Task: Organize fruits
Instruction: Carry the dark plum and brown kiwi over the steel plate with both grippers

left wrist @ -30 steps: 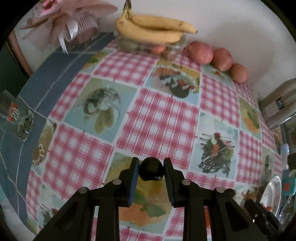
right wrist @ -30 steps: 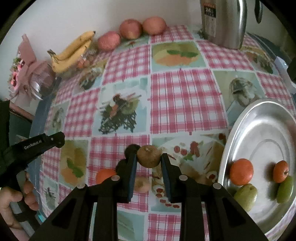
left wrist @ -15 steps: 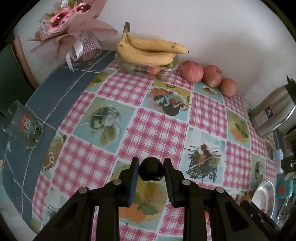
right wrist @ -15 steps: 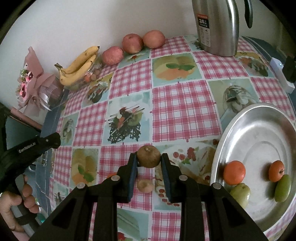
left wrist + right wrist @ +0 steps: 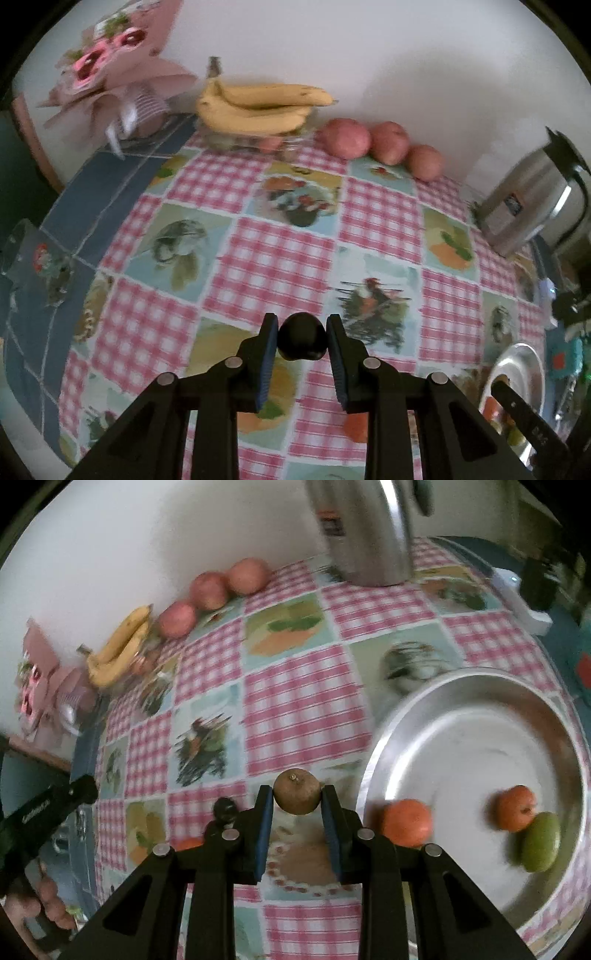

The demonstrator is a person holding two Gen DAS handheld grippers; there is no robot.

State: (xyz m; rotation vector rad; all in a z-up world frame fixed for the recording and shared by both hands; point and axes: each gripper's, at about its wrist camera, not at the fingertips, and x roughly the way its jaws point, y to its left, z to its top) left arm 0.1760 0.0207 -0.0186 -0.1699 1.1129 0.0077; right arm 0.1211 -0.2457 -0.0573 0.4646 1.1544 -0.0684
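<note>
Tablecloth [image 5: 280, 258] centre bare; kettle [image 5: 365, 528], apples [image 5: 345, 138] along back; tray [image 5: 480, 738] mostly free.

A plain white wall [image 5: 406, 66] runs behind the table's far edge, lit softly and evenly with faint shadows. The table wears a checked cloth [image 5: 273, 258] of pink gingham squares and pale picture panels; along its left side bare blue tiled surface [image 5: 99, 195] shows. At the far left corner a pink wrapped bouquet [image 5: 110, 81] leans on the wall. Far right stands a steel kettle [image 5: 528, 206]. A glass mug [image 5: 33, 258] sits on the blue strip.
</note>
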